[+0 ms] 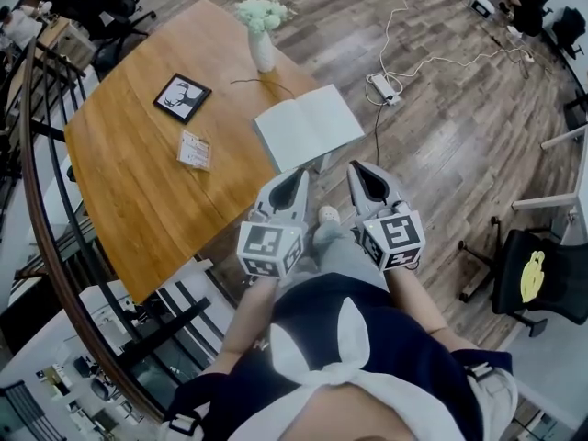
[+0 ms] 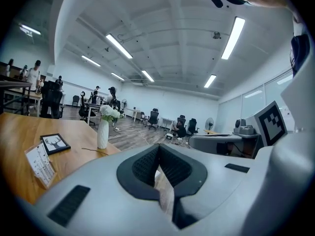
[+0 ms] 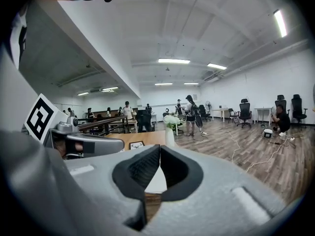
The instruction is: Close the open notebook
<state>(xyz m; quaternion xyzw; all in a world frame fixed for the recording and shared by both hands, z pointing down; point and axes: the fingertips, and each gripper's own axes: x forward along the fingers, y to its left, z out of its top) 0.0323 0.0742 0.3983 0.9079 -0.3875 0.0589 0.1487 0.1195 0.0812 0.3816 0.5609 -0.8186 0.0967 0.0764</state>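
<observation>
The open notebook [image 1: 308, 127] lies flat with blank white pages up, at the near right edge of the wooden table [image 1: 138, 163]. Both grippers hover side by side just short of that edge, pointing toward it. My left gripper [image 1: 299, 175] is at the notebook's near edge with its jaws shut and nothing between them. My right gripper [image 1: 358, 166] is beside it over the floor, also shut and empty. In the right gripper view a patch of white page [image 3: 156, 181] shows below the shut jaws [image 3: 160, 149]. In the left gripper view the pads meet at the tips [image 2: 158, 149].
On the table stand a white vase with pale flowers [image 1: 262, 35], a small black picture frame [image 1: 181, 97] and a printed card [image 1: 194, 150]. A power strip with cables [image 1: 382, 87] lies on the wood floor. An office chair [image 1: 528, 278] is at the right, a railing [image 1: 37, 246] at the left.
</observation>
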